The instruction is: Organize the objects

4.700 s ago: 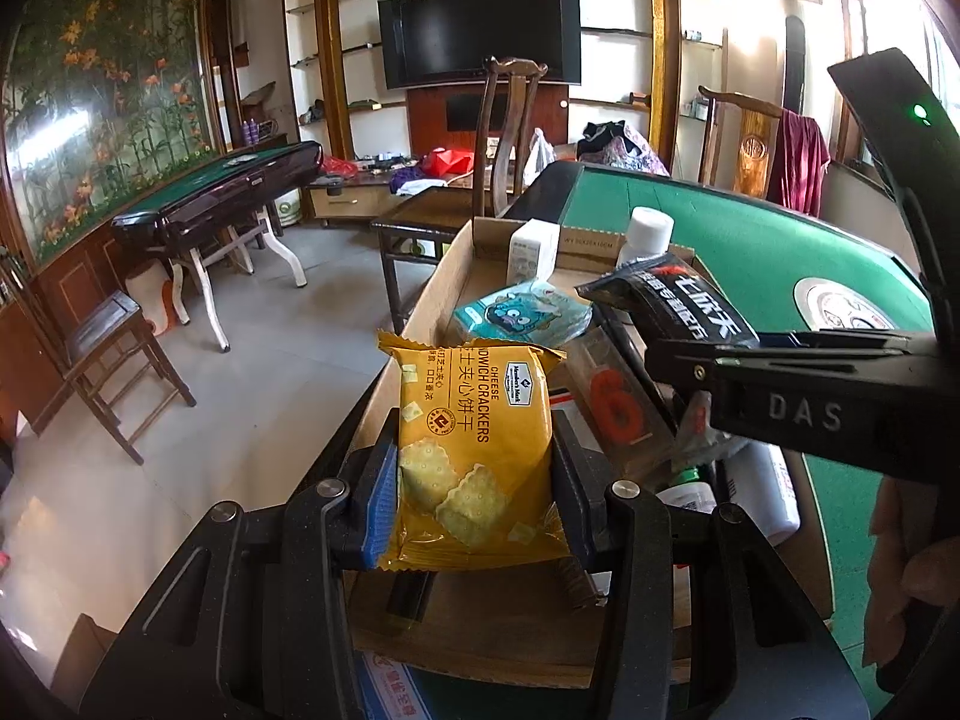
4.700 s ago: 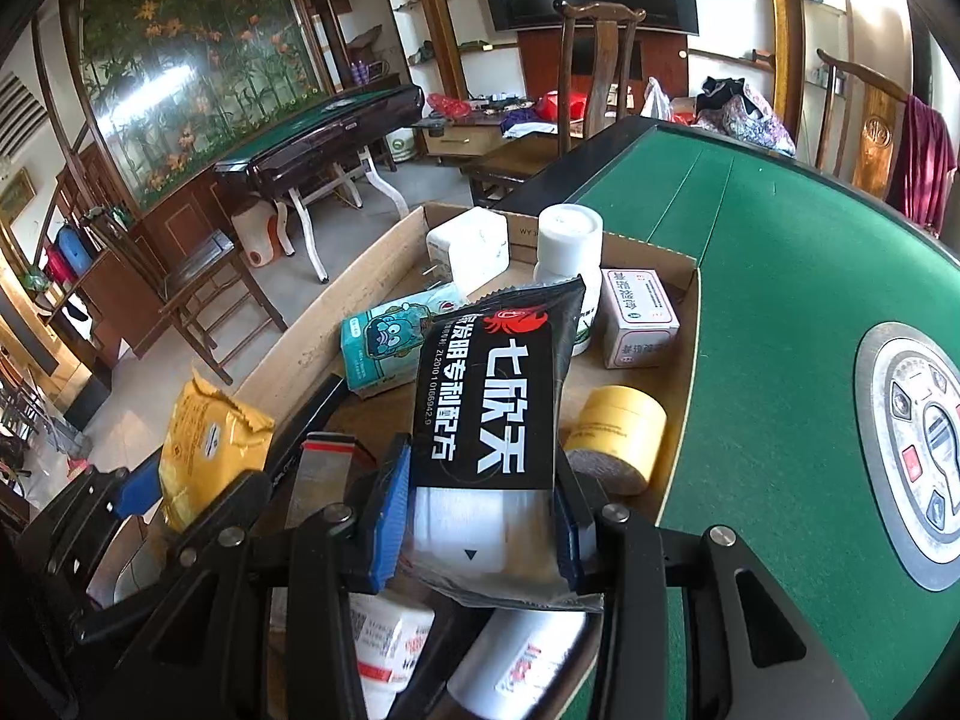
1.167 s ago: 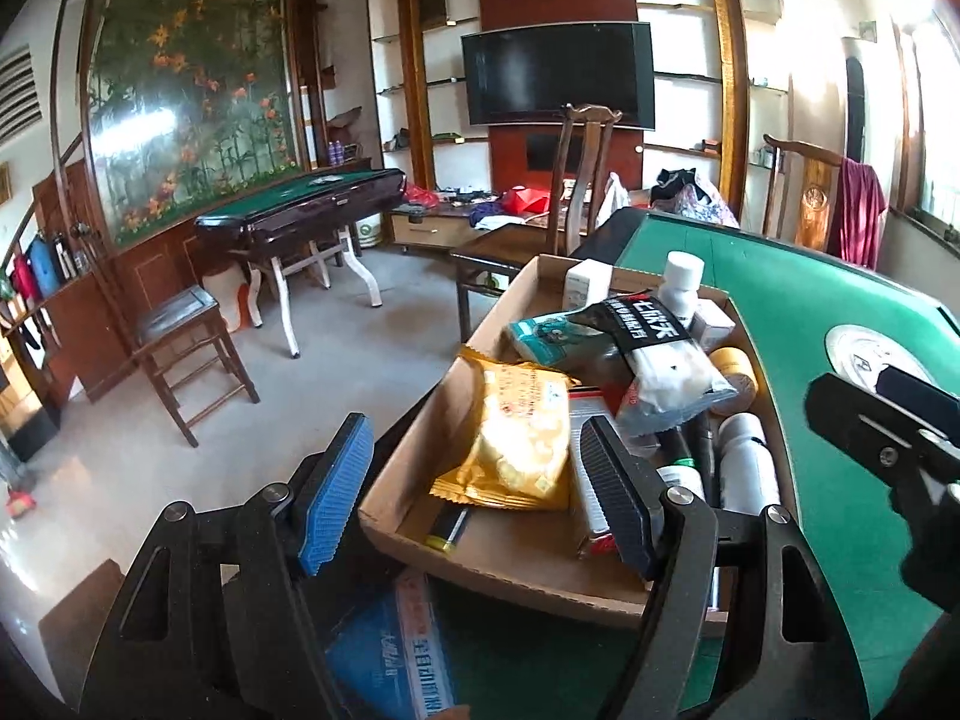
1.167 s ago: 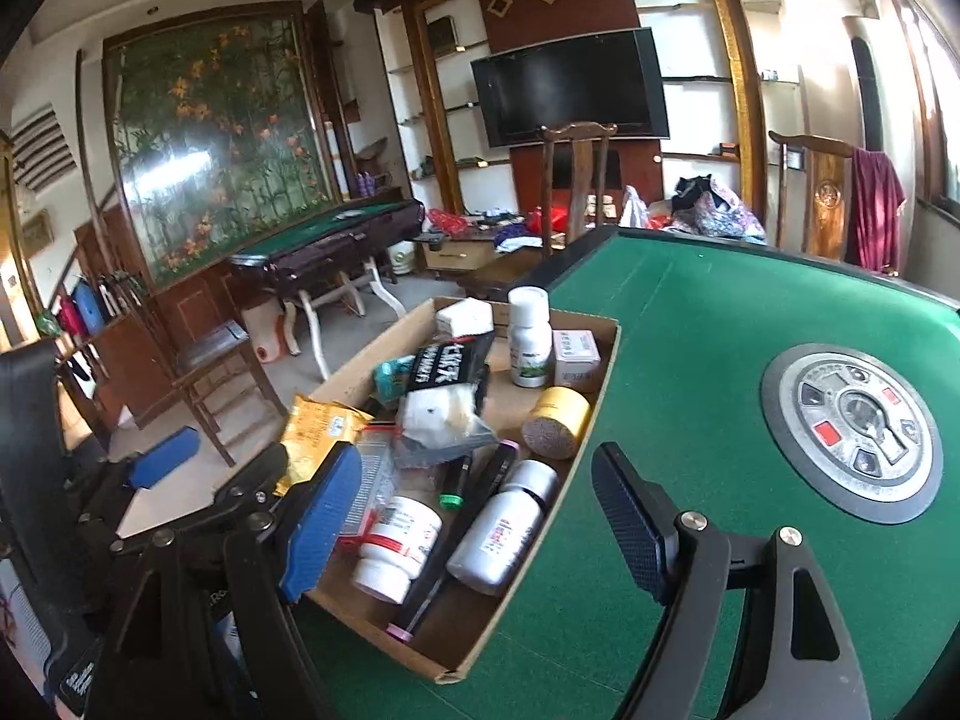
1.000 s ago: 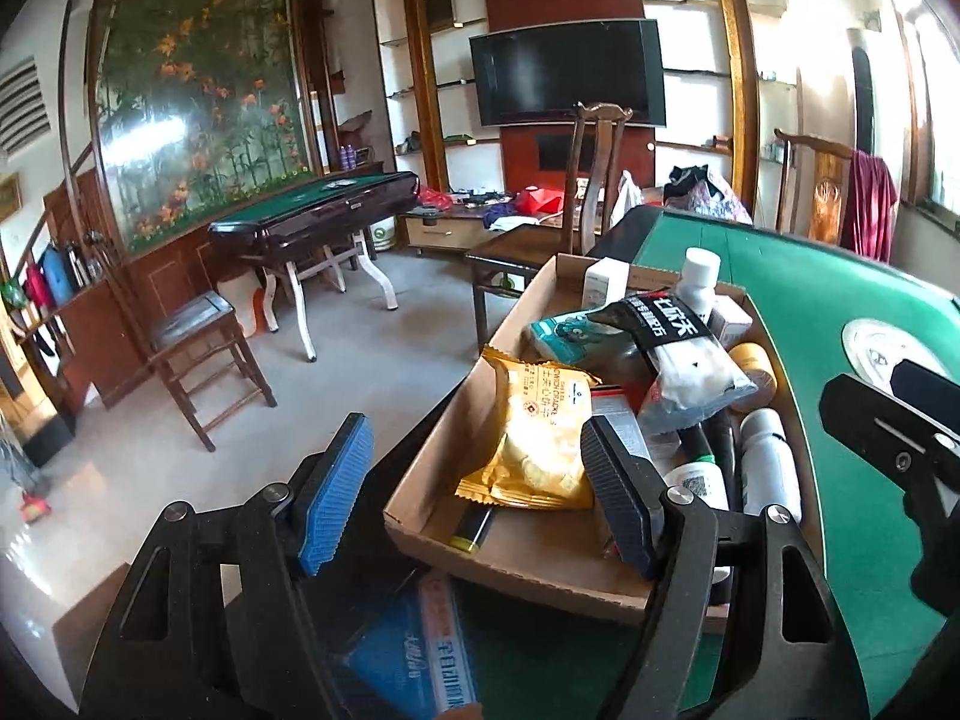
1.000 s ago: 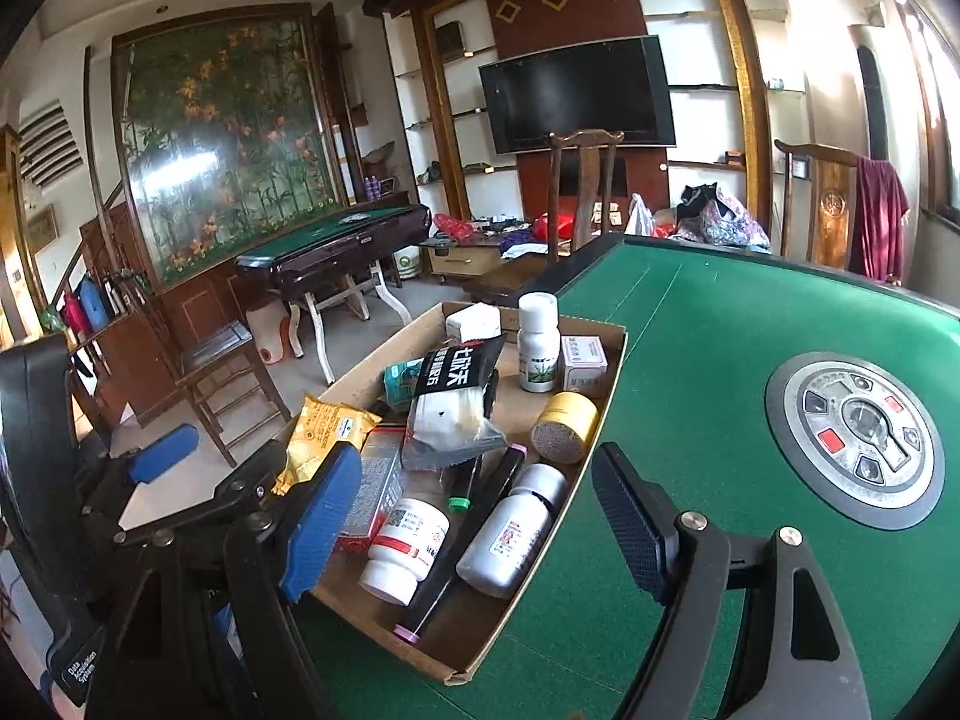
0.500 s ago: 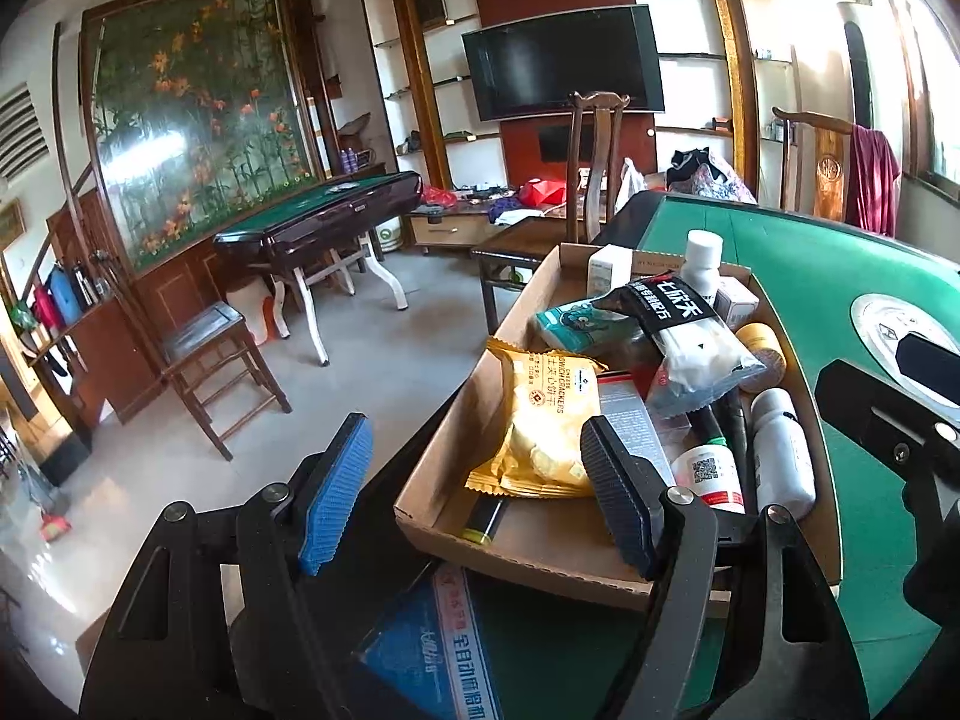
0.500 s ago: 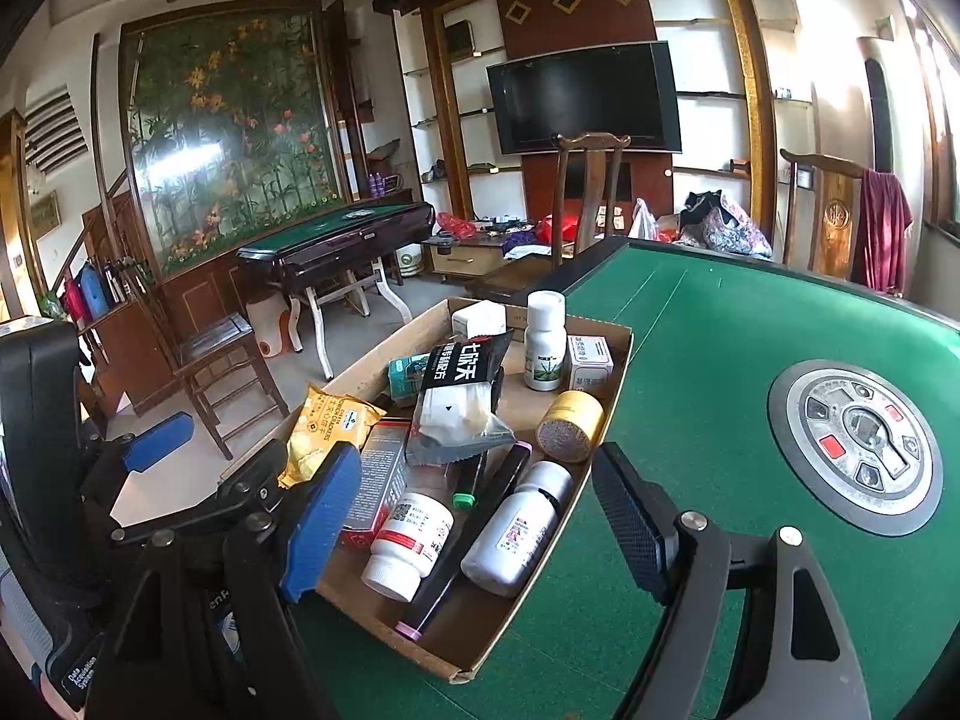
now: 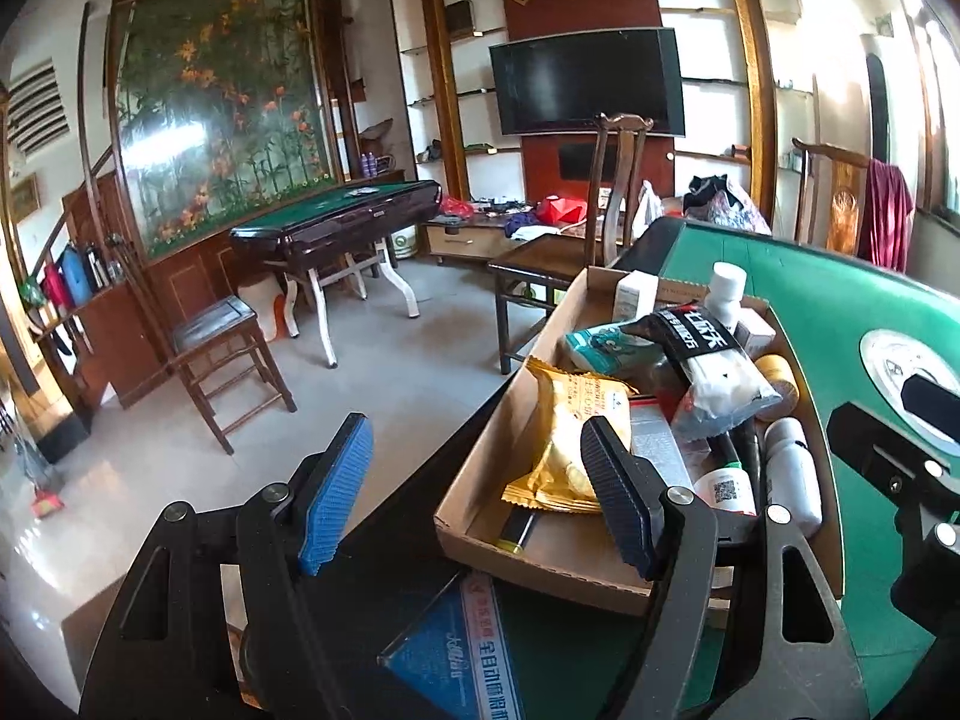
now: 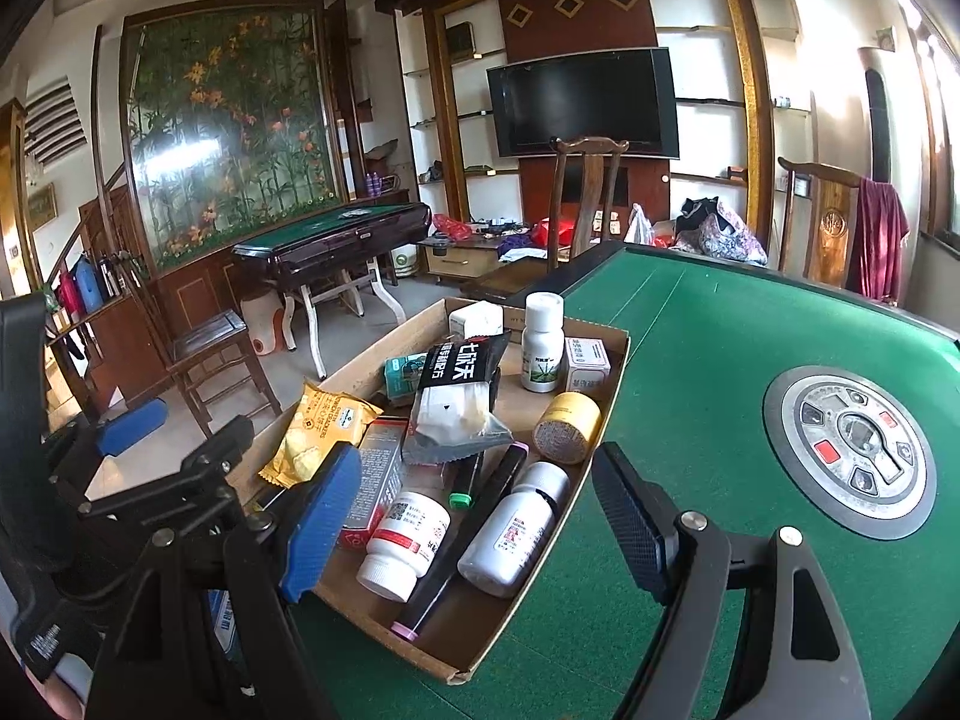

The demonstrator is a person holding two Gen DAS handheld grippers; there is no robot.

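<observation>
A shallow cardboard tray [image 10: 540, 588] [image 9: 540, 564] sits on the green table's left edge. In it lie a yellow cracker packet [image 10: 318, 438] [image 9: 570, 450], a black-and-white pouch [image 10: 456, 402] [image 9: 708, 360], white bottles [image 10: 510, 528] [image 9: 792, 480], a yellow-lidded jar [image 10: 567, 427], small boxes and pens. My left gripper [image 9: 474, 492] is open and empty, held back from the tray's near corner. My right gripper [image 10: 474, 528] is open and empty, above the tray's near end.
The green felt table [image 10: 720, 360] has a round control panel [image 10: 852, 450] at the right. A blue-printed box [image 9: 462, 654] lies just before the tray. Wooden chairs [image 9: 222, 348], a second game table [image 9: 342, 228] and a TV [image 9: 588, 84] stand beyond.
Both grippers let go of the cracker packet and the black pouch, which now lie in the tray. Both have opened and drawn back and up from the tray.
</observation>
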